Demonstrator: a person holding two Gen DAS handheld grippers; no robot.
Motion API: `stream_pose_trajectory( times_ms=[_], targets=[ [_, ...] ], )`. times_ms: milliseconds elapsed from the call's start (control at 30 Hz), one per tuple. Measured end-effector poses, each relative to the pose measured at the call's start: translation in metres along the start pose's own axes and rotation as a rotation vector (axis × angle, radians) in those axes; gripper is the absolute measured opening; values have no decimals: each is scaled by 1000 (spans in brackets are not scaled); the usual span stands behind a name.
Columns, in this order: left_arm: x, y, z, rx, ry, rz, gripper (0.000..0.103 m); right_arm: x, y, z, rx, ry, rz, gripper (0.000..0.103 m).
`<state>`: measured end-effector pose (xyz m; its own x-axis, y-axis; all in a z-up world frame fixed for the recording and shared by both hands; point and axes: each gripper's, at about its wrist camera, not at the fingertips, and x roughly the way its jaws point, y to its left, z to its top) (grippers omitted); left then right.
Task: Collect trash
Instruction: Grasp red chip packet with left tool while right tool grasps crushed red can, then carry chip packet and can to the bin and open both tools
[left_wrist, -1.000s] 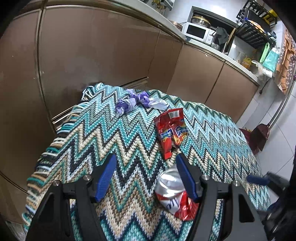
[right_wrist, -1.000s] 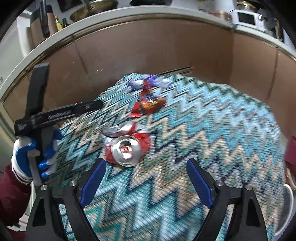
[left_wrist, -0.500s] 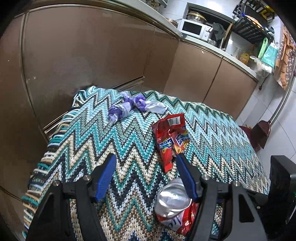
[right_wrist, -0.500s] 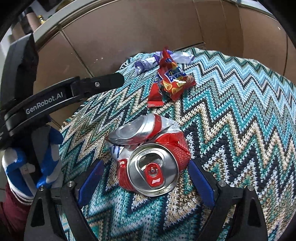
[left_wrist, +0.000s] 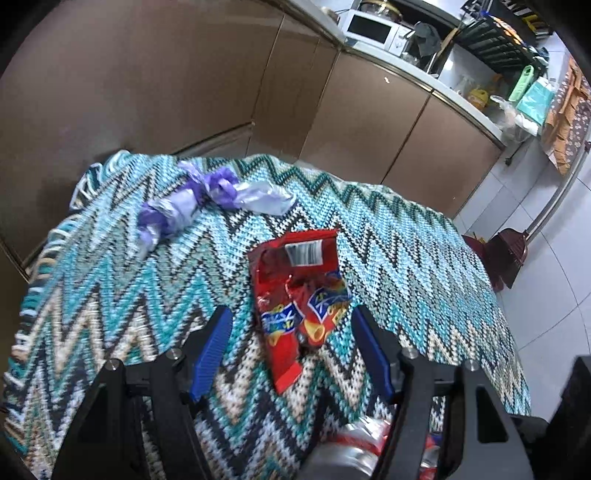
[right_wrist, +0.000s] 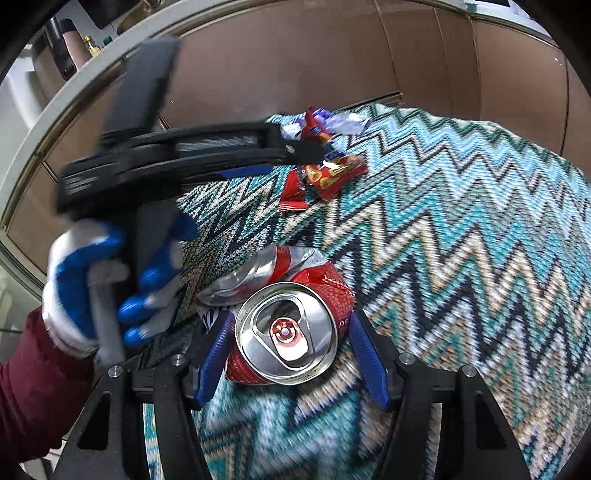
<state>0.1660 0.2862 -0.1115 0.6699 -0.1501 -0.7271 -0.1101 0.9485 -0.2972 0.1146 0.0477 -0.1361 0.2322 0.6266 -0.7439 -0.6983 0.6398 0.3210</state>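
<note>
A crushed red and silver can (right_wrist: 286, 325) lies on the zigzag cloth, between the blue pads of my right gripper (right_wrist: 291, 354), whose jaws stand close on both its sides; its edge also shows in the left wrist view (left_wrist: 362, 443). A red snack wrapper (left_wrist: 299, 302) lies between the open jaws of my left gripper (left_wrist: 291, 350), and shows in the right wrist view (right_wrist: 325, 173). A purple and silver wrapper (left_wrist: 207, 199) lies further back near the cloth's far edge.
The zigzag knitted cloth (left_wrist: 424, 266) covers the table. Brown cabinet doors (left_wrist: 184, 74) stand close behind it. A counter with a microwave (left_wrist: 373, 27) runs at the back right. A red dustpan (left_wrist: 506, 254) stands on the tiled floor at the right.
My left gripper moved forward, so the red wrapper now lies between its jaws. My right gripper moved onto the can and narrowed its jaws around it.
</note>
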Motion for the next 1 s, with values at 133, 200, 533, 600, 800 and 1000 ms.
stream_pose_trajectory(
  times_ms=[133,200,533,600,800,1000],
  targets=[
    [15,-3,1,-17,14,22,61,-16,-1,-5,11,-29,-10,59],
    [21,-4,1,-24,24,16,41,-24,-5,-8,18,-39,-14,56],
    [-1,-9,-10,-40,-12,1,3,-57,-12,-35,48,-94,-45,54],
    [-15,-15,-14,-28,-29,-6,2,-72,-14,-41,53,-118,-60,54],
    [-58,-32,-27,4,-82,-22,2,-104,-10,-45,72,-195,-96,54],
    [-104,-51,-40,21,-114,-42,2,-143,-23,-57,106,-285,-128,54]
  ],
)
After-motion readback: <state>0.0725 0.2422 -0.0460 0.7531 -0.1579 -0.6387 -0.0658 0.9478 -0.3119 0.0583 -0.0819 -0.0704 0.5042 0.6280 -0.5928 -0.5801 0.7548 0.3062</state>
